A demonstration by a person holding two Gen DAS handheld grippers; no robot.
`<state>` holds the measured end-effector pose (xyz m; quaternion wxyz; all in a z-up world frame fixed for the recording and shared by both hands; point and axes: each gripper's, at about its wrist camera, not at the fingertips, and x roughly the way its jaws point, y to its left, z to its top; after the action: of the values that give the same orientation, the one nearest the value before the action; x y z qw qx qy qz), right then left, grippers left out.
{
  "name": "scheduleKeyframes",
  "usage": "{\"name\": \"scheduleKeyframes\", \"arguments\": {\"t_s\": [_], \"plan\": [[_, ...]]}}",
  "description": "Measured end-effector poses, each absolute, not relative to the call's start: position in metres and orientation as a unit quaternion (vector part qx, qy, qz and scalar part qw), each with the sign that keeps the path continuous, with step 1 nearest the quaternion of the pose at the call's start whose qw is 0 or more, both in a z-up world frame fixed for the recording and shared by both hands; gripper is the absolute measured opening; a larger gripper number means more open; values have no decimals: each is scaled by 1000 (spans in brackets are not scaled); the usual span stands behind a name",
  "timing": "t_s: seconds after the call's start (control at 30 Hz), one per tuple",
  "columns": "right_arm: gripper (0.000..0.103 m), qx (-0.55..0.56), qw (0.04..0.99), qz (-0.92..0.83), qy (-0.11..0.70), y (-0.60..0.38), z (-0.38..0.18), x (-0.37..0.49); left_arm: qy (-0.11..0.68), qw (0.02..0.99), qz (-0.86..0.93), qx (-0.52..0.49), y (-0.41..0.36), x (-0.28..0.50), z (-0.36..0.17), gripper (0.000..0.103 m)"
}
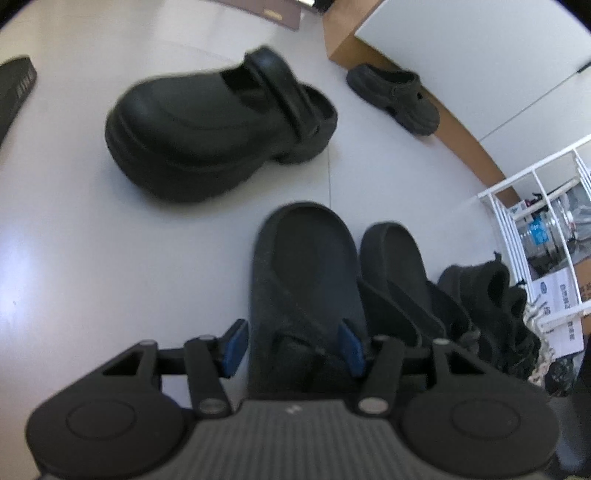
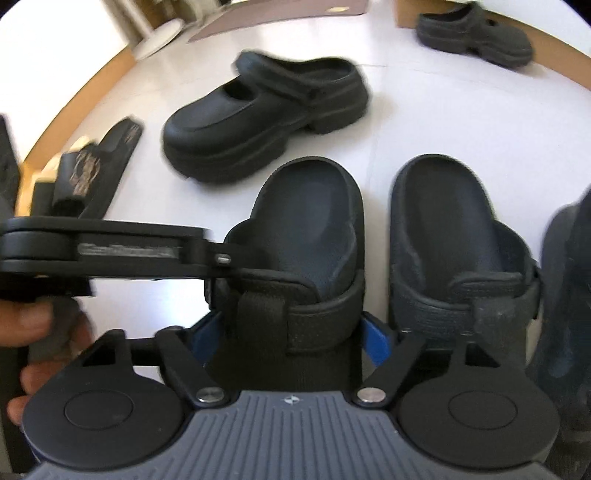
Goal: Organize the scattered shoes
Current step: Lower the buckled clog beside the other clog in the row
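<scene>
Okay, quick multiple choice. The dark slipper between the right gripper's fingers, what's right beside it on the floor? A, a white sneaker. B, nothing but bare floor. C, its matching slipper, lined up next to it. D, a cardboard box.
C: the matching slipper stands parallel on the floor just beside the slipper that sits between the right gripper fingers.

You can see a shiny white floor [image 1: 66,229]. A white wire rack [image 1: 532,206] stands at the right, with boxes and a blue-labelled bottle behind its bars. A brown strip [image 1: 469,155] runs along the bottom of the white wall [image 1: 461,55]. A brown mat [image 2: 280,14] lies far off.
</scene>
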<state>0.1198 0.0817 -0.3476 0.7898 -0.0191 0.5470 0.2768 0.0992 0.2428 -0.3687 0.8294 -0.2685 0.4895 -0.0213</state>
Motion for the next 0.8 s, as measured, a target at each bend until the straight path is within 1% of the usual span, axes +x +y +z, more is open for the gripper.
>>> {"name": "scheduleKeyframes", "arguments": {"t_s": [0.3,0.43,0.8], "plan": [[74,-13,801,234,551,83,-344,123,469,844,5,-261,255,84,-351,66],[79,-14,805,223,549,82,-341,123,466,845,17,-260,263,79,-348,67],[82,-32,810,281,513,48,-287,123,446,855,60,-258,274,89,-329,71]]}}
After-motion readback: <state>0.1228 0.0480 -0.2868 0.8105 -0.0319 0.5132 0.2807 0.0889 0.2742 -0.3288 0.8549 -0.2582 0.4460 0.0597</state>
